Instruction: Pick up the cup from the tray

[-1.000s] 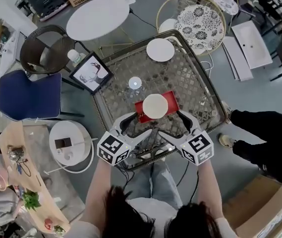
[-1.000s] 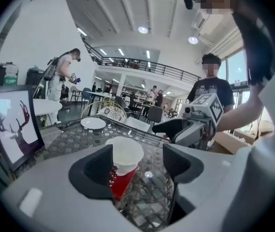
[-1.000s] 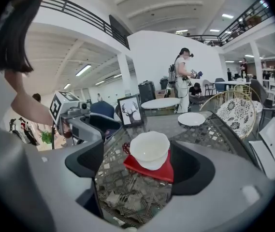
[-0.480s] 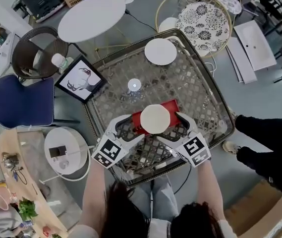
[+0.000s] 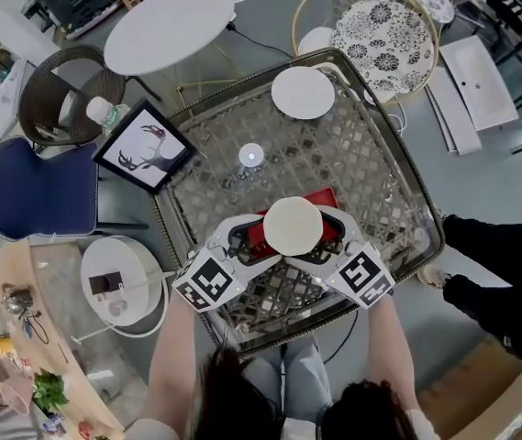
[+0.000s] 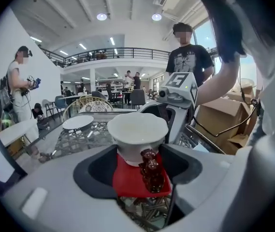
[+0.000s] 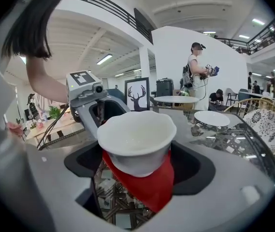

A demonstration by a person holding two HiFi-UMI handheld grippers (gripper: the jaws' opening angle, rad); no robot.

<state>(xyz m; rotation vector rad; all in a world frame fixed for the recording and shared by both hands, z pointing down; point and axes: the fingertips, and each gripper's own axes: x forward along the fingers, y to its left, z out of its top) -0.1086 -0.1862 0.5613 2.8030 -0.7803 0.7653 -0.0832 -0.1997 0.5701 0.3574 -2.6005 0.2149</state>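
Both left tongs point(image 5: 247, 241) and right tongs point(image 5: 332, 241) clamp the red tray point(image 6: 130, 182) bearing a scalloped white cup point(image 5: 293, 226).

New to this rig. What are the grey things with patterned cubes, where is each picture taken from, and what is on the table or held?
They are two handheld grippers, the left gripper and right gripper, held by a person; the cubes belong to them. One picture looks down from the person's head; the others look along each gripper's jaws. A white plate lies on the lattice table. Both grippers appear closed on opposite edges of a red tray carrying a white cup.
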